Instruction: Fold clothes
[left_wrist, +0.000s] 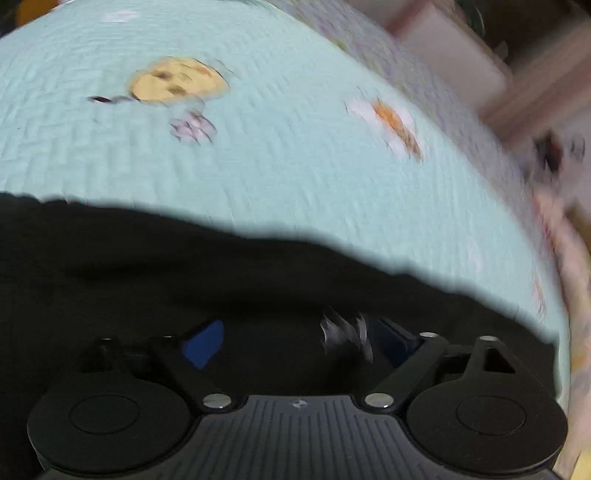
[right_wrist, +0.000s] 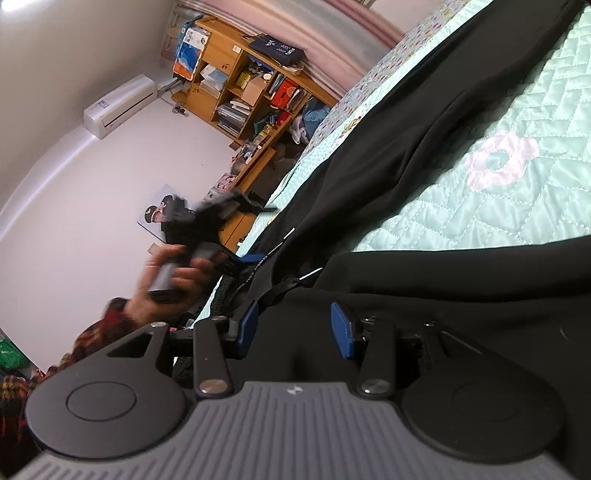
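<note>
Black garment (right_wrist: 424, 155) spread along quilted bedspread (right_wrist: 517, 192), ahead of and beneath both claws. Right gripper (right_wrist: 295, 326) parted, blue pads straddling raised dark cloth, seemingly poised to pinch an edge. Left gripper (left_wrist: 291, 339) spread wide over black fabric, blurred, apparently mid-motion.

A pale mint quilted bedspread (right_wrist: 517, 177) covers the bed, stitched in a zigzag pattern, with a pinkish-white flower patch (right_wrist: 498, 158) sewn on; the blurred left wrist view shows a yellow round motif (left_wrist: 177, 79) and an orange-and-white one (left_wrist: 395, 127) on it. Beyond the bed's edge stands a wooden shelf unit (right_wrist: 240, 85) crowded with boxes and books, a dark bag (right_wrist: 279, 48) on top. A white air conditioner (right_wrist: 120, 105) hangs on the wall, and a poster (right_wrist: 162, 218) leans lower down.
</note>
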